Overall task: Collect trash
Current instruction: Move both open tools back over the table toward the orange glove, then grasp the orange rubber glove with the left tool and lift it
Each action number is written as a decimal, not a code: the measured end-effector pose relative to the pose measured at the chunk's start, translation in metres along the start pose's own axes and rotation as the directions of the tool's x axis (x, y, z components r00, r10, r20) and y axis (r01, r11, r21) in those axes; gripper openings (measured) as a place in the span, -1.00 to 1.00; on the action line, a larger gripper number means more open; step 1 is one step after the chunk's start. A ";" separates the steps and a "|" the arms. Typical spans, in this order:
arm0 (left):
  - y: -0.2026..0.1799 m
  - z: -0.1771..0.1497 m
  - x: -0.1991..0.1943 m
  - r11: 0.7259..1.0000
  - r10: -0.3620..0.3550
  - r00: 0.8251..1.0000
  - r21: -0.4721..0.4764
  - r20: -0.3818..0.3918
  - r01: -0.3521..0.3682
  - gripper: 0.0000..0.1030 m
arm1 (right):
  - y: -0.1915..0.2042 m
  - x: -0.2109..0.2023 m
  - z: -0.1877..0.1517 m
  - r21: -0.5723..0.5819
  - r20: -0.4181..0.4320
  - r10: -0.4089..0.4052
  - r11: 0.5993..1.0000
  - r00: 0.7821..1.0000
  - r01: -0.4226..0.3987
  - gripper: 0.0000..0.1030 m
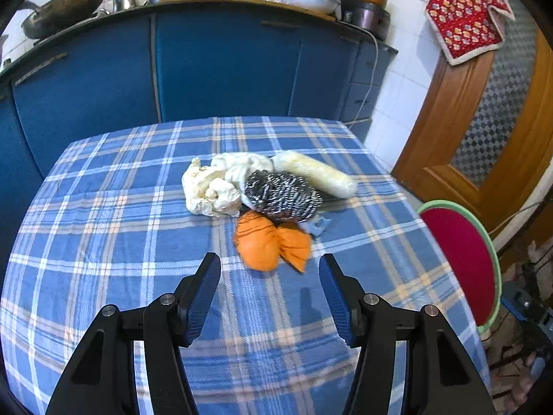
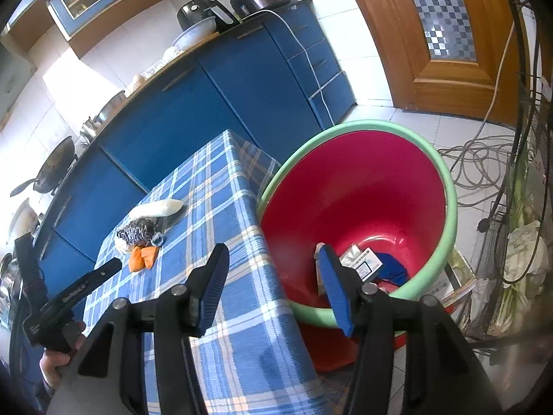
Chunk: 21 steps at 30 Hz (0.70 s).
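A heap of trash lies on the blue plaid tablecloth [image 1: 103, 242]: crumpled white paper [image 1: 214, 186], a black-and-white patterned wad [image 1: 283, 195], a pale roll [image 1: 316, 173], an orange wrapper [image 1: 273, 245] and a small blue scrap [image 1: 318, 226]. My left gripper [image 1: 269, 263] hovers open just short of the orange wrapper, nothing between its fingers. My right gripper [image 2: 273, 254] stands open over the table's edge, beside the red bin [image 2: 363, 190] with a green rim. A white carton [image 2: 363, 263] and a blue item [image 2: 390, 269] lie in the bin's bottom.
Blue kitchen cabinets [image 1: 224, 62] with pans and pots on top stand behind the table. A wooden door [image 2: 432, 41] and tangled cables [image 2: 477, 162] on the tiled floor lie past the bin. A hand [image 2: 55, 356] holds the left gripper's handle at the table's near left.
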State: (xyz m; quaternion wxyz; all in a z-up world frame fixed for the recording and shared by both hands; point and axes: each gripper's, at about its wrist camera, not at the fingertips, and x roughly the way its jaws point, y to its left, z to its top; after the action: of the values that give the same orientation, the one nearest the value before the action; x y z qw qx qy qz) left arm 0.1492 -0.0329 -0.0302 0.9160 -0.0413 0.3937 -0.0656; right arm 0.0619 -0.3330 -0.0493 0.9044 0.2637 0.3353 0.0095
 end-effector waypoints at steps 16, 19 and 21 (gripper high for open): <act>0.004 0.009 0.048 1.000 -0.002 0.998 0.018 -0.069 0.003 0.18 | 0.011 0.009 -0.001 -0.027 -0.021 -0.011 1.000 1.000 0.010 0.11; 0.003 0.009 0.054 1.000 -0.010 0.997 0.021 -0.082 0.012 0.06 | 0.014 0.011 -0.001 -0.037 -0.027 -0.010 0.999 1.000 0.009 0.11; 0.003 0.010 0.055 1.000 -0.017 0.997 0.024 -0.076 0.019 -0.06 | 0.016 0.012 -0.002 -0.042 -0.030 -0.009 0.999 1.000 0.007 0.11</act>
State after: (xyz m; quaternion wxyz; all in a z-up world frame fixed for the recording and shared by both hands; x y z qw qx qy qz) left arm 0.1938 -0.0384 -0.0631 0.9002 -0.0313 0.4269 -0.0803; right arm 0.0725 -0.3156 -0.0498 0.9046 0.2431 0.3497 0.0168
